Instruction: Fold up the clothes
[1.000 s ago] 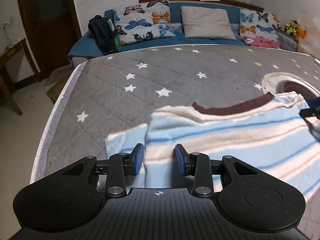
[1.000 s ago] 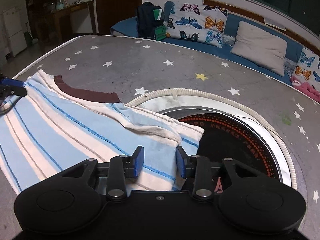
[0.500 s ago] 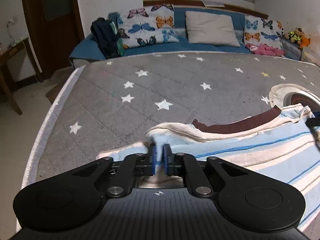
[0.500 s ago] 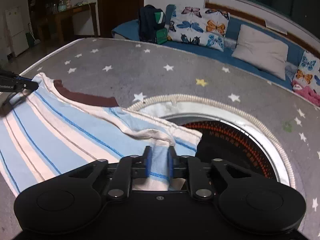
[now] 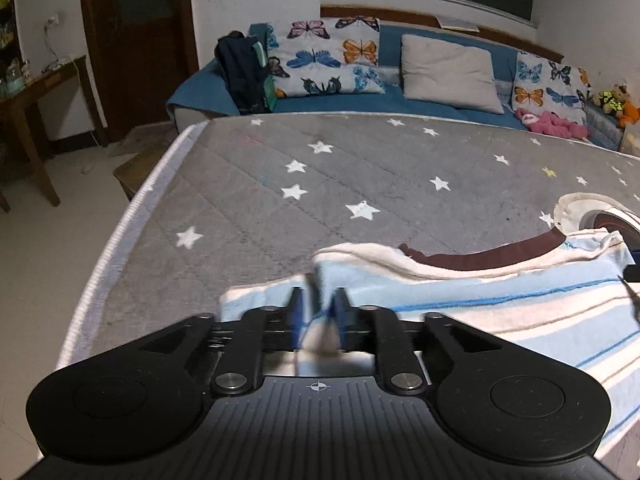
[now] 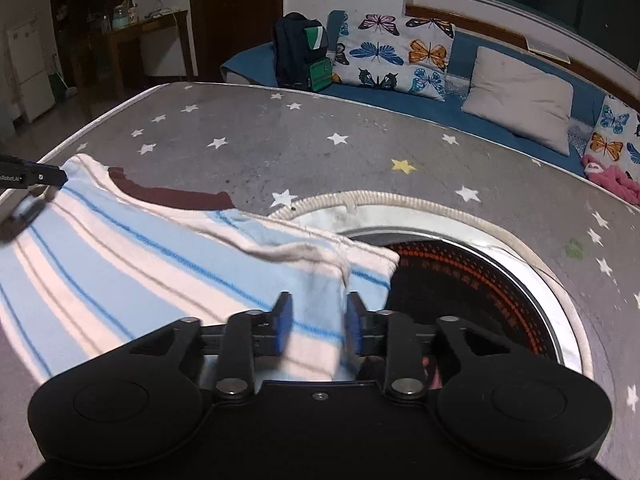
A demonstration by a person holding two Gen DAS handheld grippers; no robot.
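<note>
A light-blue and cream striped shirt [image 5: 480, 312] with a maroon collar [image 5: 480, 254] lies on the grey star-patterned cover. My left gripper [image 5: 318, 314] stands over the shirt's left shoulder. Its jaws are opening, and a blurred pinch of cloth sits loose between them. In the right wrist view, my right gripper [image 6: 319, 322] is at the shirt [image 6: 120, 272] by its right shoulder. Its jaws are also opening, with a raised fold of cloth between the blue pads. The left gripper's tip [image 6: 24, 184] shows at the far left edge of that view.
The grey star cover [image 5: 320, 184] ends in a white-trimmed edge [image 5: 104, 256] on the left, with floor below. A round rimmed opening with a red-patterned disc [image 6: 460, 276] lies beside the shirt's right sleeve. Behind are a blue sofa with butterfly cushions [image 5: 332, 60] and a dark backpack [image 6: 300, 56].
Both grippers shut on folds of the shirt's shoulders half a second ago and have now parted again. The pinched cloth stands up in ridges, and the left gripper has shifted slightly.
</note>
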